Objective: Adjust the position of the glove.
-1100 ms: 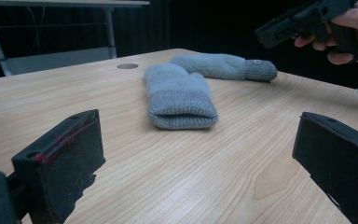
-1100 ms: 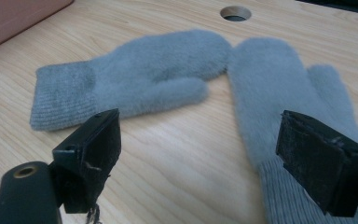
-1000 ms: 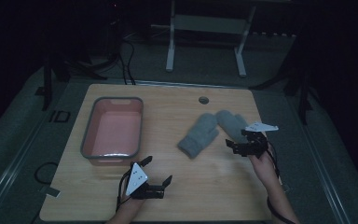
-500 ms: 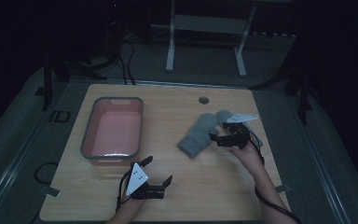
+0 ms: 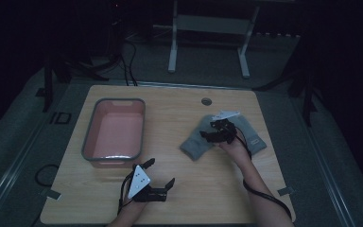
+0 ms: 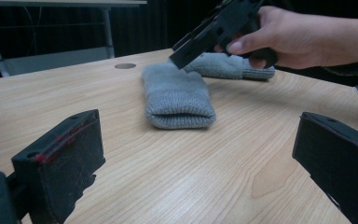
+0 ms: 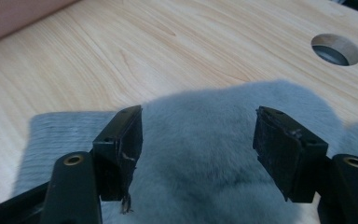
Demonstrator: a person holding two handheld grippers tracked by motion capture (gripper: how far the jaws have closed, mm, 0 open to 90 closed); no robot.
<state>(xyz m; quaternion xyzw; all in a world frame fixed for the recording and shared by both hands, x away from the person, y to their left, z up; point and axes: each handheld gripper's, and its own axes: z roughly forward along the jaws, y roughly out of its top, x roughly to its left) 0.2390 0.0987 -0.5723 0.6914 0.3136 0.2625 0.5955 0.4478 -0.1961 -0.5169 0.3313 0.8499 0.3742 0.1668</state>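
At the near edge of the desk (image 5: 179, 189) the left gripper (image 5: 160, 182) rests low over the wood, its jaws spread wide with nothing but bare wood between them. To its far left, near the desk's left side, sits a pink tub (image 5: 115, 161) with a grey rim. Further out on the right half lie two grey mittens: the nearer mitten (image 6: 177, 95) points its ribbed cuff towards the person, and the second mitten (image 6: 230, 67) lies just behind it to the right, apparently touching it, though the dim light leaves that unsure. The right gripper (image 5: 211, 135) is lowered over the nearer mitten, held by the person's right hand (image 5: 234, 149). In the right gripper view its jaws straddle the mitten's rounded grey body; they have just been closing, yet a gap remains between the pads and the wool, so the mitten is not yet gripped. Beyond the mittens a round cable hole (image 5: 206, 101) is set in the desk near its far edge
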